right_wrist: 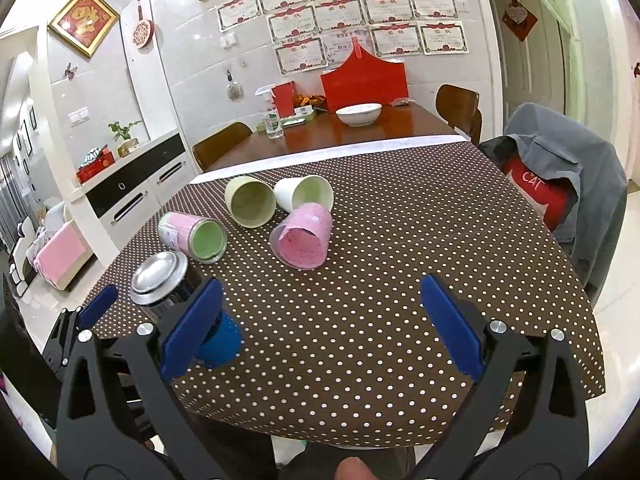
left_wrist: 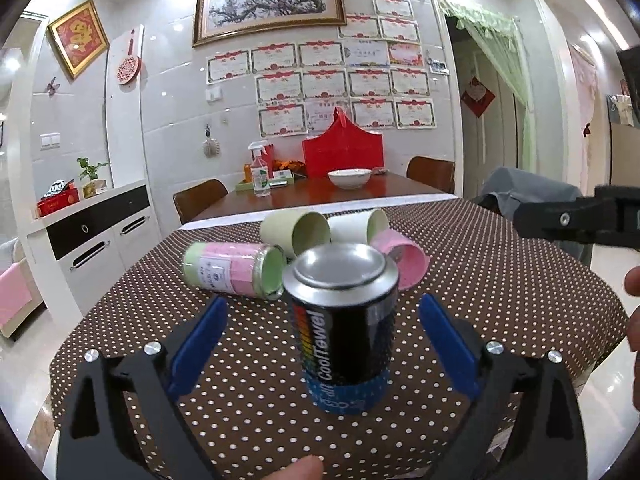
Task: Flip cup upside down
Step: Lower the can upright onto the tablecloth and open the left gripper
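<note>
Black can (left_wrist: 343,332) ×1 upright | cups lying ×4 | both grippers open

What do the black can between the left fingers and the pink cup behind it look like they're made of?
Black can: probably metal, with a shiny silver end reflecting light and a glossy printed wrap. Pink cup: likely thin matte plastic or paper, lying on its side; I can't tell which.

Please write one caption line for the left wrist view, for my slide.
Open left gripper flanks an inverted black can-shaped cup on the dotted tablecloth; four cups lie sideways behind.
</note>
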The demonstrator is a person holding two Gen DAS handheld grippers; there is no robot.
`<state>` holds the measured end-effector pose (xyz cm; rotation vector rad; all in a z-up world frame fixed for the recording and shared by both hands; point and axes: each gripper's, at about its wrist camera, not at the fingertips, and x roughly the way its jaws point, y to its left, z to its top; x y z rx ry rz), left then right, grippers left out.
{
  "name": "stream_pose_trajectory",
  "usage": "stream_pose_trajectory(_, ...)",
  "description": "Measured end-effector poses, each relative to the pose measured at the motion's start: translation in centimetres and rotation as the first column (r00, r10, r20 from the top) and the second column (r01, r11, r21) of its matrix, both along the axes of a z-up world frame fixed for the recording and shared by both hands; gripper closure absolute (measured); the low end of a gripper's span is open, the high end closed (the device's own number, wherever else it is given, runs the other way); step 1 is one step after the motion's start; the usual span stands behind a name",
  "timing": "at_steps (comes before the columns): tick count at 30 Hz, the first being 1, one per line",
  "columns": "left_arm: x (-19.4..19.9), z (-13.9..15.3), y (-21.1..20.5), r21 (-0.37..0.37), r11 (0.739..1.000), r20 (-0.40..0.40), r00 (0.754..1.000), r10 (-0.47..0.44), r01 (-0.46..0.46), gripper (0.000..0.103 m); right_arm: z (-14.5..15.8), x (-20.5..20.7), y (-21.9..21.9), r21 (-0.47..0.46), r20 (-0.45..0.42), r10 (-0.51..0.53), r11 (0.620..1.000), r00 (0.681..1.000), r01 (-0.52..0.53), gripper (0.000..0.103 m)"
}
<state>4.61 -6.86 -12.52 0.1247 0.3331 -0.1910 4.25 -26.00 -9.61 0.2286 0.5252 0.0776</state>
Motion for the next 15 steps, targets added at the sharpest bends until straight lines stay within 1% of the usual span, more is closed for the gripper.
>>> stream_pose_trajectory(3, -0.4, 1.3, 0.6, -0.01, 1.0, -0.005, 1.0, 0.004, -0.004, 0.008, 0.7, -0.4, 0.2, 0.009, 0.018, 0.005, 1.0, 1.0, -0.006, 0.006)
stream_pose_trajectory(7, -1.3, 3.5, 1.7, -0.021, 0.999, -0.012, 0.999, 0.037, -0.038, 0.008, 1.8, -1.1, 0.7, 0.009, 0.054, 0.007, 1.0, 0.999, -0.008, 0.006)
stream_pose_trajectory(15, -3.3, 7.9, 4.2, -0.042, 0.992, 0.015, 0.993, 0.118, -0.117, 0.008, 3.9, -2.8, 2.7, -0.035, 0.119, 0.016, 0.999, 0.993, -0.012, 0.006)
